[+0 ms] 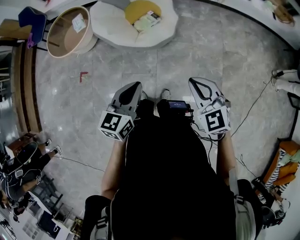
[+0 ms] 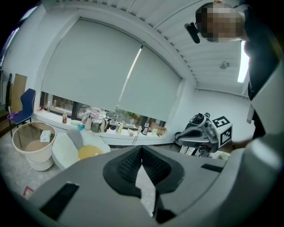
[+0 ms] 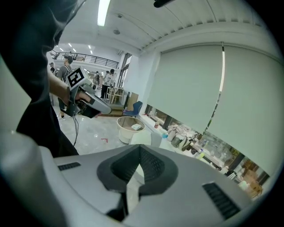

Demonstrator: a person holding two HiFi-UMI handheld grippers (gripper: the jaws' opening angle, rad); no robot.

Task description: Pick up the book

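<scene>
Left tool (image 1: 133,88) and right tool (image 1: 198,84) are both pressed together and empty, well apart from the book (image 1: 147,20), which lies ahead on a yellow cushion (image 1: 137,8) on a white seat (image 1: 111,27).

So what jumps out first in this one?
Both marker-cubed grippers, left gripper and right gripper, shut and empty, held side by side mid-frame over the grey floor. Ahead, at the top of the head view, the book lies on a yellow cushion in a white seat, with a round beige tub to its left.
</scene>
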